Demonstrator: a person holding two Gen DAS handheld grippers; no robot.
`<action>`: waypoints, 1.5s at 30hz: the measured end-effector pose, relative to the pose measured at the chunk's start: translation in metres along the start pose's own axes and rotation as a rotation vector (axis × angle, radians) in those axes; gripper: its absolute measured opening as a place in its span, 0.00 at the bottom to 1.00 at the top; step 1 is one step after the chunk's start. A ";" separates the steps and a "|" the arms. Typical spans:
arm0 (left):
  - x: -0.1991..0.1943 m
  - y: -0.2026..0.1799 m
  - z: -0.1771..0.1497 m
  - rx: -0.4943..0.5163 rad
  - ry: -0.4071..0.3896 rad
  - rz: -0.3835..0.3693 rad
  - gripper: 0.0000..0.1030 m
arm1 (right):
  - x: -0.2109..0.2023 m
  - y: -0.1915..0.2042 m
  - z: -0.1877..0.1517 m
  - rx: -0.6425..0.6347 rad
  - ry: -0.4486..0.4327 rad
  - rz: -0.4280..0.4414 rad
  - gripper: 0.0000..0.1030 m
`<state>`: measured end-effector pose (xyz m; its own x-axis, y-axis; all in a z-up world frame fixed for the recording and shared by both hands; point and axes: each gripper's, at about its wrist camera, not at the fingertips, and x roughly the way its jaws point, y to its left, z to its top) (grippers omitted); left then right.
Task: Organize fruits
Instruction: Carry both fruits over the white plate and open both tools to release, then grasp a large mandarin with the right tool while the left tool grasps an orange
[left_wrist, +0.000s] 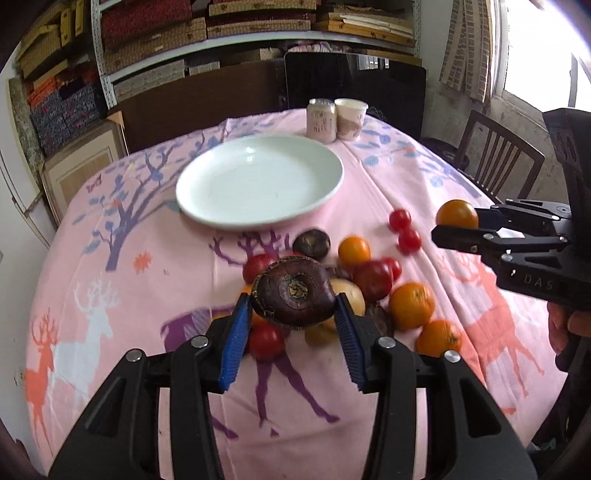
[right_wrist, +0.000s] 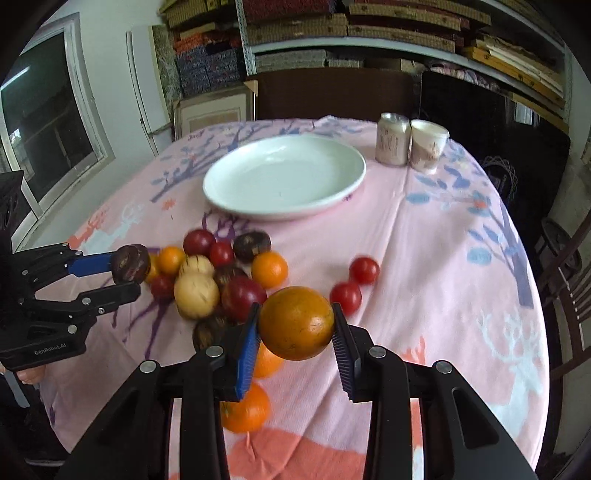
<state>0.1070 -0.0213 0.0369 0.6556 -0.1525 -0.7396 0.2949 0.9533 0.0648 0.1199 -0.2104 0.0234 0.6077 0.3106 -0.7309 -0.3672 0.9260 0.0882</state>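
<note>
The left gripper (left_wrist: 293, 308), black with blue ribbed pads, is clamped on a dark purple-brown round fruit (left_wrist: 293, 299) with a rough stem scar, held clear above the heap at the lower centre of the left wrist view. The right gripper (right_wrist: 296, 328) is clamped on a smooth orange-brown round fruit (right_wrist: 296, 323), raised off the cloth at the centre of the right wrist view; in the left wrist view it shows at the right edge. No earlier picture bears on how its jaws got there. The wide white ceramic plate (left_wrist: 207, 212) sits in the upper middle of both views on the pink tablecloth printed with deer and trees (left_wrist: 122, 266), and nothing lies in it. The heap of loose fruit (right_wrist: 221, 273), made up of oranges, red tomatoes, pale yellow round ones and dark brown ones, rests on the cloth just below the plate, and two small red tomatoes (right_wrist: 354, 282) lie apart to its right. Behind the plate, at the upper right, a pale printed can (right_wrist: 393, 138) stands touching a white paper cup (right_wrist: 428, 146); what they contain cannot be told.
</note>
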 end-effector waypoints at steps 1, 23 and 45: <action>0.007 0.004 0.014 -0.002 -0.014 0.017 0.44 | 0.004 0.004 0.014 -0.012 -0.027 0.009 0.36; 0.106 0.085 0.065 -0.261 0.087 0.076 0.82 | 0.125 -0.002 0.084 0.009 0.086 -0.045 0.62; 0.019 0.071 -0.061 -0.128 0.108 0.101 0.91 | 0.030 0.042 -0.070 -0.082 0.171 -0.013 0.58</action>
<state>0.0975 0.0594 -0.0132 0.5966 -0.0322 -0.8019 0.1366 0.9887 0.0619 0.0734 -0.1770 -0.0419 0.4870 0.2508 -0.8366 -0.4204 0.9069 0.0272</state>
